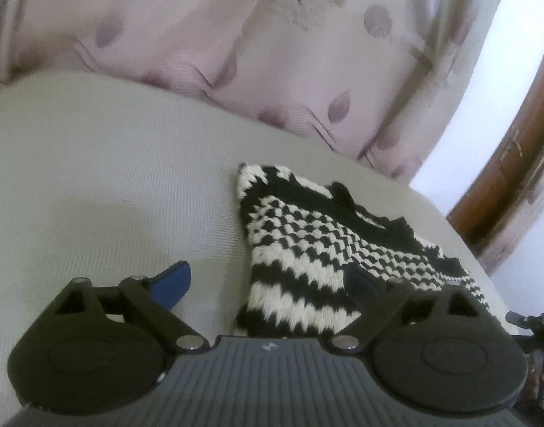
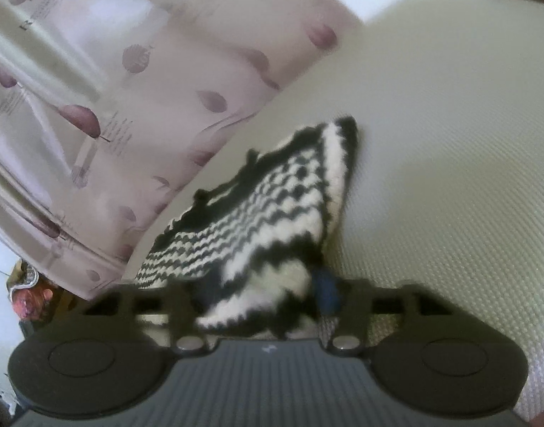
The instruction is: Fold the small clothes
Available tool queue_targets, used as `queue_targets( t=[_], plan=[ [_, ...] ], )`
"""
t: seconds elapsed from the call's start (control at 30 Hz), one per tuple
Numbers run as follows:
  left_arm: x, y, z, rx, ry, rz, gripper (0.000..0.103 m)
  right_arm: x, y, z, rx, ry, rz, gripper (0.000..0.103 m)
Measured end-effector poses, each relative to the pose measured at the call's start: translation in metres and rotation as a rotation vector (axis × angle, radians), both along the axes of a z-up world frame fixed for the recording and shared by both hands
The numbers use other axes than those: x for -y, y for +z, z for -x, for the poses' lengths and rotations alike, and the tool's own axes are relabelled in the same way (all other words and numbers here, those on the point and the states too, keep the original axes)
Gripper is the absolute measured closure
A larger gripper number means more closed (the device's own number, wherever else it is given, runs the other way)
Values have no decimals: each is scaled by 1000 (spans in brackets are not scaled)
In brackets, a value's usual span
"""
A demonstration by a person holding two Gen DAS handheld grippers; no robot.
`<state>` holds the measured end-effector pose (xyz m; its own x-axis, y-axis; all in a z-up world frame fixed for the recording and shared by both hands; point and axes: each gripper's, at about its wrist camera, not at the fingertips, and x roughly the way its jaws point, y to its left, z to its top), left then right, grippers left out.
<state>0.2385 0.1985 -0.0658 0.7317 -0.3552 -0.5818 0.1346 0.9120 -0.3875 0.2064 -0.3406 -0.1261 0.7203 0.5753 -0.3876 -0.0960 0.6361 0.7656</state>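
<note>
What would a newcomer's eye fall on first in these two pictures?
The black-and-white knit garment stands out, lying on the pale cushion close before both cameras. Behind it hangs a pink curtain with purple leaf prints. The left hand-held gripper is open, its blue pad beside the knit's near edge.

The small garment [image 1: 307, 242] was a chunky black-and-cream knit, woolly and rough, with fuzzy edges. It lay on a pale cream cloth surface [image 1: 112, 178] of fine ribbed weave, matt. Behind hung a smooth, faintly sheeny curtain [image 1: 236, 53] printed with mauve leaves. The left claw [image 1: 268, 284] was matt black plastic with a blue pad and shiny metal rivets; the right claw [image 2: 257, 295] looked alike. A door frame [image 1: 513, 178] was glossy brown wood.
</note>
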Motion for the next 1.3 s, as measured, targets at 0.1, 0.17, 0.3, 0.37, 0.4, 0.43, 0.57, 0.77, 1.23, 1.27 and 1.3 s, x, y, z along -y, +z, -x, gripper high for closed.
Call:
queue_targets(
  t=[0.1, 0.17, 0.3, 0.37, 0.4, 0.43, 0.57, 0.77, 1.23, 1.27, 1.3],
  plan=[
    [10, -19, -28, -102, -43, 56, 20, 3, -3, 0, 8, -24, -17, 22],
    [22, -23, -29, -91, -69, 21, 42, 2, -7, -4, -5, -23, -44, 22],
    [31, -22, -6, -116, -79, -11, 81, -12, -12, -10, 8, 25, -20, 23],
    [29, -20, 13, -118, -73, -10, 83, -19, -12, -11, 29, 41, 19, 51],
    [25, -18, 22, -126, -69, 7, 83, -22, -15, -14, 11, 57, 33, 72],
    [21, -17, 31, -134, -61, 26, 83, -22, -19, -15, -13, 63, 30, 83],
    [11, -17, 67, -162, -52, 39, 85, -11, -20, -3, 6, 93, 17, 85],
    [1, -14, 73, -125, 30, 21, 51, 4, -22, 13, -13, 104, 25, 82],
    [32, 13, 20, -9, 73, -94, 1, -34, 68, 40, 316, 8, 262, 61],
    [39, 12, 14, -9, 90, -125, 1, -52, 75, 38, 354, 42, 318, 61],
    [45, 10, 9, -5, 100, -152, 1, -73, 80, 34, 387, 77, 374, 61]
  ],
)
